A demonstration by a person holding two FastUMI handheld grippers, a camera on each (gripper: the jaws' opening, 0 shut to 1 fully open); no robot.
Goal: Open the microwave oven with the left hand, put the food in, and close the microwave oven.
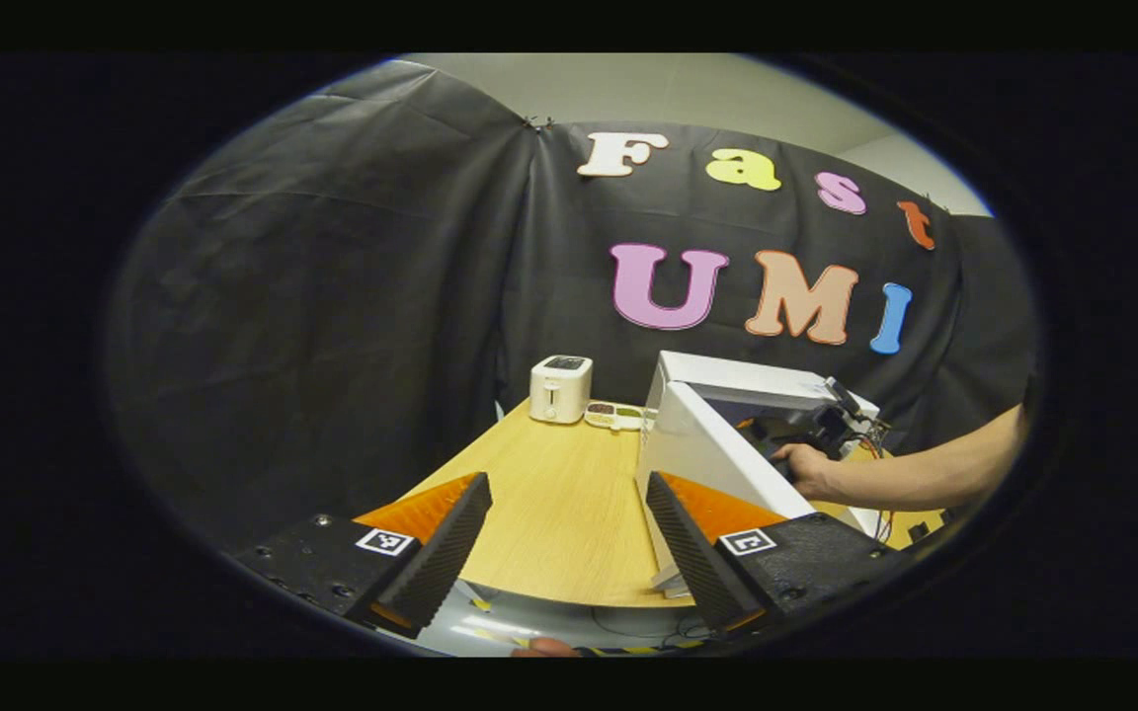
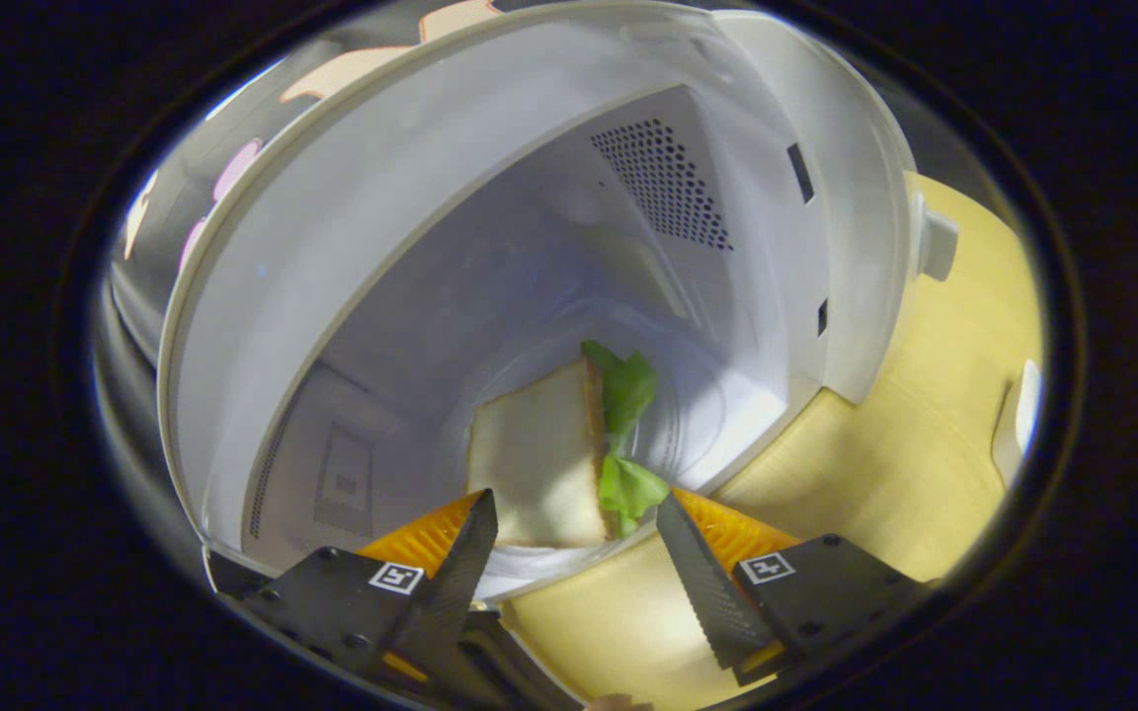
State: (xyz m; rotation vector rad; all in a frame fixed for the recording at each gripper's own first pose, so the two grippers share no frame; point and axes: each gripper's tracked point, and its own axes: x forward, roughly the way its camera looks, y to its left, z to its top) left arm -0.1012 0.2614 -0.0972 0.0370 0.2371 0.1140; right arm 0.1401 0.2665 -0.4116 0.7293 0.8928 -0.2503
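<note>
White-bread sandwich (image 2: 541, 459) inside microwave (image 2: 490, 178), between open right gripper (image 2: 569, 548) fingers.

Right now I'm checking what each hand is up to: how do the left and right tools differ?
The left tool hangs over the wooden table, away from the microwave; the right tool sits at the microwave's open front. The left tool's open fingers frame bare tabletop; between the right tool's open fingers lies the sandwich, on the microwave floor, with no finger pressing on it. Both have orange-backed, dark ribbed fingers.
</note>
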